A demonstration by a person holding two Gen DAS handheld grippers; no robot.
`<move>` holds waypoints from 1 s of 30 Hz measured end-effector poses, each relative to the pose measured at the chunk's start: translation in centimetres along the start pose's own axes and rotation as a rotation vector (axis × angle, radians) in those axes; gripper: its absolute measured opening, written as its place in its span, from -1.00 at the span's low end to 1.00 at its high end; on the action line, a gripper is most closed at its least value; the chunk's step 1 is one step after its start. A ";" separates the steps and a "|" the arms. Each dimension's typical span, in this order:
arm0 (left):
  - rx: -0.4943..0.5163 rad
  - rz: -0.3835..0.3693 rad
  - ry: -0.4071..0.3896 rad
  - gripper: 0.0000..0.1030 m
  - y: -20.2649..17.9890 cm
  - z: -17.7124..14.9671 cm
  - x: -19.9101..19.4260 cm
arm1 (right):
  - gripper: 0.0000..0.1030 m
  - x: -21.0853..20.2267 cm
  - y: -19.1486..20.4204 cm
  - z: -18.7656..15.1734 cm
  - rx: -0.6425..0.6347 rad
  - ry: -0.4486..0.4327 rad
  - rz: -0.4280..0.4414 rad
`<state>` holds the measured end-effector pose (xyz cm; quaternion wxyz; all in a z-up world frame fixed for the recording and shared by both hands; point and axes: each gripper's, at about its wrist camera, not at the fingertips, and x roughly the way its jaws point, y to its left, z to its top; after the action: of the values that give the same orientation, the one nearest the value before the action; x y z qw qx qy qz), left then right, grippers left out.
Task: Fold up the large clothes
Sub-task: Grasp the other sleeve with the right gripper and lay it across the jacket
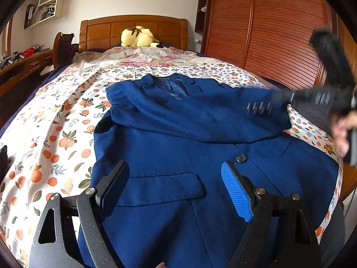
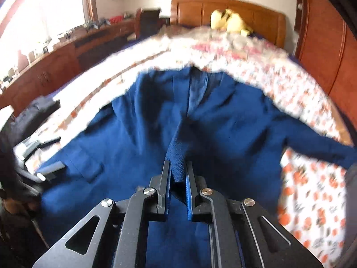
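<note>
Blue woven wool-like suit jacket (image 1: pixel 200 147) lies front-up on the bed (image 1: pixel 44 147), on an orange-fruit-printed white sheet (image 1: pixel 55 116), collar toward the far wooden headboard (image 1: pixel 133 31); one sleeve (image 1: pixel 200 114) lies folded across the chest.

Right gripper (image 2: pixel 178 174): fingers narrowed onto a bunched ridge of the jacket's blue cloth, gripping it; the view is smeared by motion. Left gripper (image 1: pixel 176 185): fingers wide, empty, hovering over the near flap pocket (image 1: pixel 165 187) and dark button (image 1: pixel 241 158).

Risks, as judged:
- grip is on a thick pinch only; a quick pull may slip the cloth out, and the sleeve would drop crooked;
- nothing pins the body; drag from the right may pull the whole jacket across the sheet, or rumple the sheet beneath;
- the sleeve already folded across may be carried off its place if the lifted cloth catches it;
- lapels near the collar (image 1: pixel 165 82) may crease if layers shift under tension;
- left fingers sit close to the button; descending there could snag it.

Yellow plush toy (image 1: pixel 138 36) at the headboard lies well apart; no hazard.
</note>
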<state>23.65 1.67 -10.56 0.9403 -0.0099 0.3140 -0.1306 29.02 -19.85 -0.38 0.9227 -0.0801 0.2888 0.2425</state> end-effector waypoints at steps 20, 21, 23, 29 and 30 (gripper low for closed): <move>0.012 0.002 0.012 0.65 -0.5 -0.1 0.2 | -0.41 5.5 -14.3 -2.3 0.181 0.226 -0.404; 0.013 0.001 0.014 0.65 -0.6 -0.1 0.2 | -0.37 5.6 -14.7 -2.4 0.187 0.218 -0.402; 0.015 -0.001 0.014 0.65 -0.5 -0.1 0.2 | -0.30 5.9 -15.0 -2.5 0.206 0.198 -0.365; 0.016 -0.006 0.008 0.65 -0.7 0.0 0.2 | -0.16 7.8 -16.9 -4.2 0.259 0.146 -0.357; 0.013 -0.007 0.006 0.65 -0.7 0.0 0.3 | -0.13 7.9 -18.1 -4.5 0.277 0.139 -0.365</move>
<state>23.65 0.94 -10.67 0.9390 -0.0046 0.3159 -0.1360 41.37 -33.68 -8.44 0.9313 -0.0203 0.3630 0.0234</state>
